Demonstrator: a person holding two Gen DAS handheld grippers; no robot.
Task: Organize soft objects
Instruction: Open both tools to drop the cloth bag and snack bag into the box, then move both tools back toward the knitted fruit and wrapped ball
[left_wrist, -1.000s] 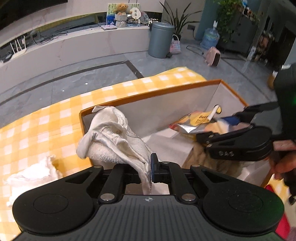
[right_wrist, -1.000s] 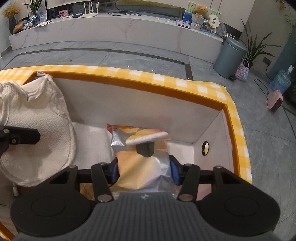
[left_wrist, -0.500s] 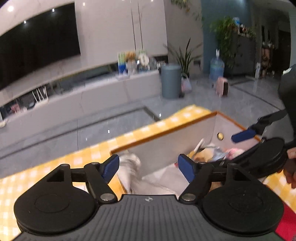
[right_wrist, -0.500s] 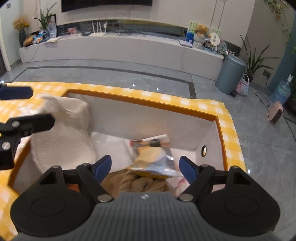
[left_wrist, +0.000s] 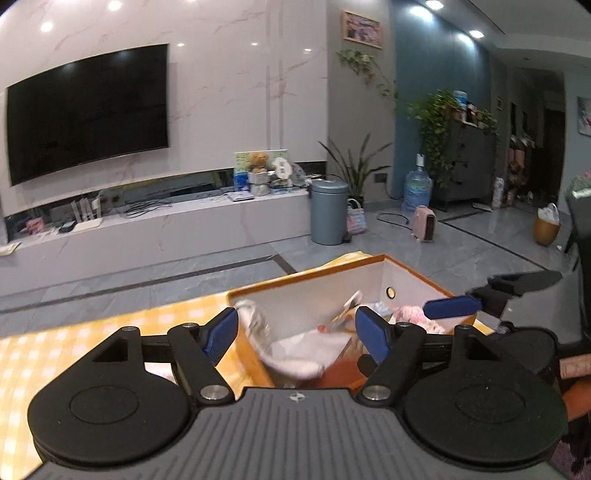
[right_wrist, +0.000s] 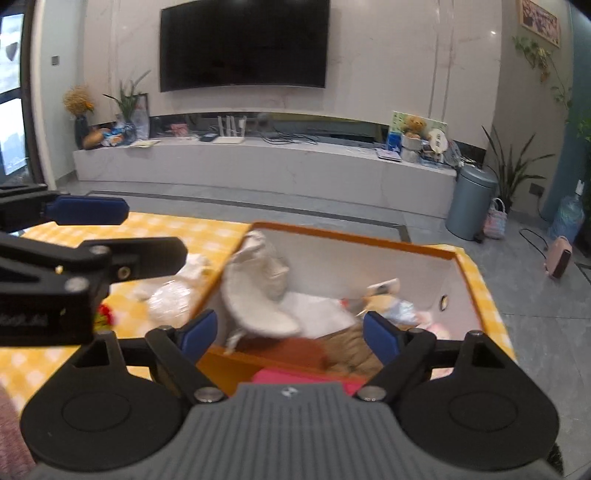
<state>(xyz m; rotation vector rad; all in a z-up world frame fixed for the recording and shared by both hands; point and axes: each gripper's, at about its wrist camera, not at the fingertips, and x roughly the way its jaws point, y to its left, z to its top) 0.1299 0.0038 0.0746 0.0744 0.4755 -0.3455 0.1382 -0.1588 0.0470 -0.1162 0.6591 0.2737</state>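
Observation:
An orange-rimmed storage box (right_wrist: 347, 236) with white inner walls stands on the yellow checked tablecloth (right_wrist: 177, 229). A white cloth glove (right_wrist: 255, 288) hangs over its left wall, also in the left wrist view (left_wrist: 258, 328). A foil snack bag (right_wrist: 384, 295), a brown knit item (right_wrist: 351, 350) and pink soft things (left_wrist: 410, 314) lie inside. My left gripper (left_wrist: 295, 332) is open and empty, raised above the box's near left edge. My right gripper (right_wrist: 288, 332) is open and empty above the box's near edge.
White soft items and a clear bag (right_wrist: 173, 295) lie on the cloth left of the box. A red and yellow thing (right_wrist: 103, 314) lies beside them. A pink object (right_wrist: 295, 376) sits at the box's near side. A TV wall, low bench and grey bin (right_wrist: 469, 203) stand behind.
Both grippers opened and let go: the left released the white glove, the right released the snack bag. Both then lifted and drew back from the box, tilting up toward the room.

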